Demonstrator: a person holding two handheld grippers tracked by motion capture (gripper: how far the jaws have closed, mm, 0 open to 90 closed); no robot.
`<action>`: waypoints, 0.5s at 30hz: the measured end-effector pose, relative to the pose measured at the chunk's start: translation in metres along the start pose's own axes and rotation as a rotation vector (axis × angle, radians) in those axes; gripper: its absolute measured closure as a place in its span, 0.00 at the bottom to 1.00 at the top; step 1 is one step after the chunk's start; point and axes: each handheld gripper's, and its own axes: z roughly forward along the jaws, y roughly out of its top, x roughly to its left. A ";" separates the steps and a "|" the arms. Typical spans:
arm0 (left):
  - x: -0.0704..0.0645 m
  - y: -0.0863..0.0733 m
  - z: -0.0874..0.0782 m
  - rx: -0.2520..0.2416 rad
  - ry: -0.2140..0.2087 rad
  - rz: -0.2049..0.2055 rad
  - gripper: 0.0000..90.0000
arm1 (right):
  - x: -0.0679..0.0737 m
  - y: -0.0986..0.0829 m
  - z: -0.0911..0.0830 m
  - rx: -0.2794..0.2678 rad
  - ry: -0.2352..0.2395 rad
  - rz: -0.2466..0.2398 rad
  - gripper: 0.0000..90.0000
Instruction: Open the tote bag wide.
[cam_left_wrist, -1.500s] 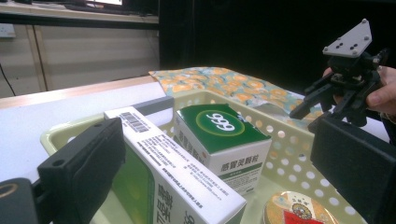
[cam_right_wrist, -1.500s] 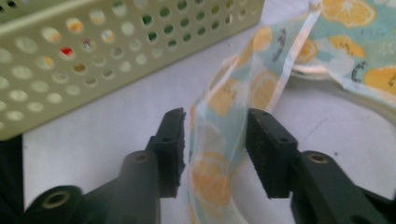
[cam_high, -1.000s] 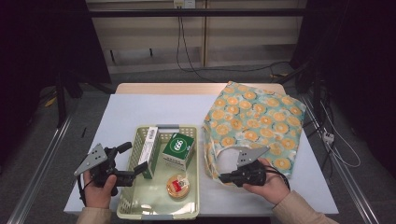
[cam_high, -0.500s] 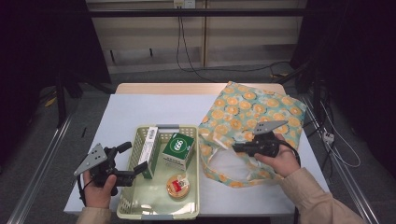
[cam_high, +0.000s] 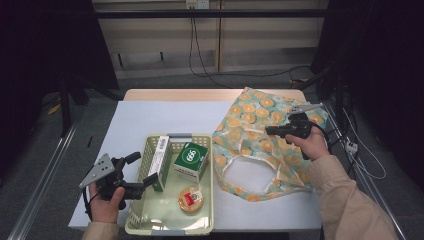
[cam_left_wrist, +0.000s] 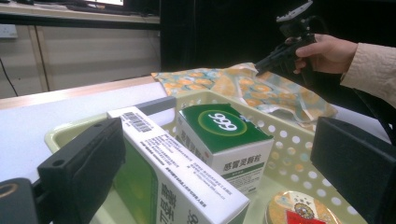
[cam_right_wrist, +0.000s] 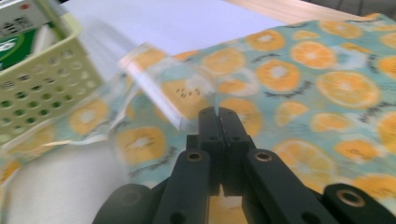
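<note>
A pale green basket (cam_high: 170, 231) holds a tall white and green box (cam_high: 160, 160), a green box marked 999 (cam_high: 191, 159) and a small round tin (cam_high: 190, 198). My left gripper (cam_high: 142, 170) stands open at the basket's left side, and the tall box (cam_left_wrist: 182, 172) sits between its jaws. To the right, an orange-print bag (cam_high: 260, 130) lies with its mouth facing the near edge. My right gripper (cam_right_wrist: 219, 116) is raised over the bag's far right part. It is shut on a clear strap of the bag (cam_right_wrist: 154, 88).
A white sheet (cam_high: 150, 120) covers the table, with a wooden strip along the far edge. The bag's open mouth (cam_high: 245, 175) lies right of the basket. Cables hang at the back and the right side.
My right gripper has risen from the bag's near edge and moved back and to the right, drawing the bag's strap up with it. The left gripper has stayed still.
</note>
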 end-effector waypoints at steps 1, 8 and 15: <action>0.000 0.000 0.000 -0.003 0.002 0.000 0.03 | -0.004 0.000 0.000 -0.005 -0.007 0.004 1.00; 0.000 0.000 0.001 -0.004 0.003 -0.002 0.03 | -0.034 -0.003 0.003 -0.021 -0.054 0.050 1.00; 0.001 -0.001 0.001 0.003 0.007 -0.004 0.03 | -0.060 -0.013 0.005 -0.044 -0.152 0.131 0.99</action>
